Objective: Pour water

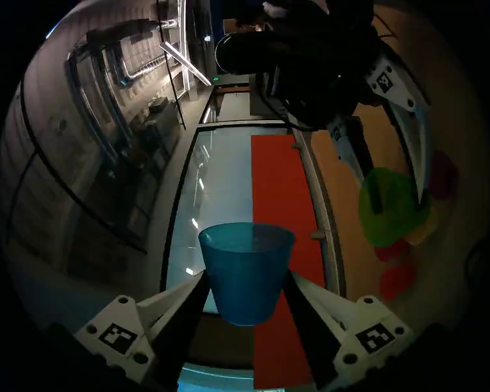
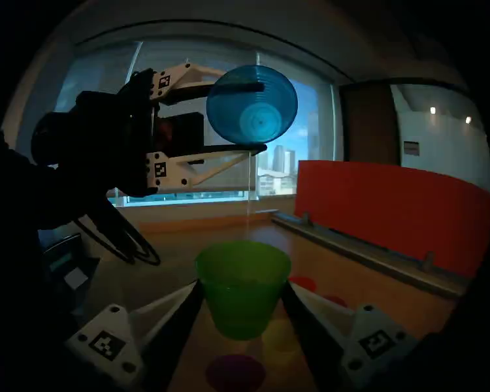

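A blue cup (image 1: pixel 247 274) sits between the fingers of my left gripper (image 1: pixel 247 282), which is shut on it. In the right gripper view this blue cup (image 2: pixel 251 104) is tipped on its side with its mouth facing the camera, and the left gripper (image 2: pixel 261 116) holds it high above the green cup (image 2: pixel 243 287). A thin stream of water (image 2: pixel 249 196) falls from the blue cup toward the green one. My right gripper (image 2: pixel 243 293) is shut on the green cup and holds it upright. The left gripper view shows the green cup (image 1: pixel 392 206) in the right gripper (image 1: pixel 395 193), below and ahead.
Under the cups is a wooden table (image 2: pixel 349 274) carrying round coloured coasters (image 2: pixel 235 372). A red panel (image 2: pixel 395 209) on a metal rail runs along the table's right side. A large window (image 2: pixel 108 78) lies behind, and dark cables (image 2: pixel 124 245) trail at the left.
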Motion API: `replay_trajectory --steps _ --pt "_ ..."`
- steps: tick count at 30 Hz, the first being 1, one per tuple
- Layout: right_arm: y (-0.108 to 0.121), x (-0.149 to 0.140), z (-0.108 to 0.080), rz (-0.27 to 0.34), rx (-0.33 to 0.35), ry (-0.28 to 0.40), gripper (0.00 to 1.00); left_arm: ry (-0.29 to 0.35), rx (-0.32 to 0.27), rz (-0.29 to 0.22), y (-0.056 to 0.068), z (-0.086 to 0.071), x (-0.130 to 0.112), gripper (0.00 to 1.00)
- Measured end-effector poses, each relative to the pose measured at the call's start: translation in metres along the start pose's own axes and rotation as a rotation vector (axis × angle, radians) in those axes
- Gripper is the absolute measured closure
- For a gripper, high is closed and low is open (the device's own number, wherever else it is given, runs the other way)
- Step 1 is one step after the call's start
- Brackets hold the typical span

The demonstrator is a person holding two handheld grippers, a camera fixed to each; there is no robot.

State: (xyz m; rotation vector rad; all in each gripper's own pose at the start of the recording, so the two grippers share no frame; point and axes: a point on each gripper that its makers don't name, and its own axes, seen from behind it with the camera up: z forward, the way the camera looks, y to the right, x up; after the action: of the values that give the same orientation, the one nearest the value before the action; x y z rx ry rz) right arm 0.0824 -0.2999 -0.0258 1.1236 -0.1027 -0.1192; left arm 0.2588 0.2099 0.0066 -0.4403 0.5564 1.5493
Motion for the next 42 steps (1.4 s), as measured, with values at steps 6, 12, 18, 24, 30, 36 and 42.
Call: replay_trajectory --steps 6,12,18,24,30,36,42 --pt "0.000 0.002 -0.001 0.001 -0.001 0.006 0.13 0.003 0.001 -0.002 0.000 0.001 0.002 0.22" --pt "0.000 0.002 -0.001 0.000 -0.003 0.005 0.14 0.005 0.000 -0.002 0.003 0.002 0.004 0.22" --pt "0.001 0.003 -0.002 0.001 -0.005 0.007 0.13 0.006 -0.001 -0.022 0.004 0.004 0.004 0.22" --pt "0.001 0.003 -0.004 0.001 -0.008 0.009 0.13 -0.003 -0.001 -0.078 0.001 0.008 -0.003 0.22" --pt "0.003 0.002 -0.005 0.000 -0.014 0.008 0.13 -0.018 -0.012 -0.202 0.005 0.013 -0.016 0.22" --pt "0.003 0.003 -0.006 0.002 -0.017 0.011 0.13 -0.028 -0.028 -0.357 0.010 0.017 -0.027 0.22" --pt "0.004 0.004 -0.007 0.001 -0.020 0.010 0.13 -0.031 -0.031 -0.537 0.013 0.019 -0.034 0.22"
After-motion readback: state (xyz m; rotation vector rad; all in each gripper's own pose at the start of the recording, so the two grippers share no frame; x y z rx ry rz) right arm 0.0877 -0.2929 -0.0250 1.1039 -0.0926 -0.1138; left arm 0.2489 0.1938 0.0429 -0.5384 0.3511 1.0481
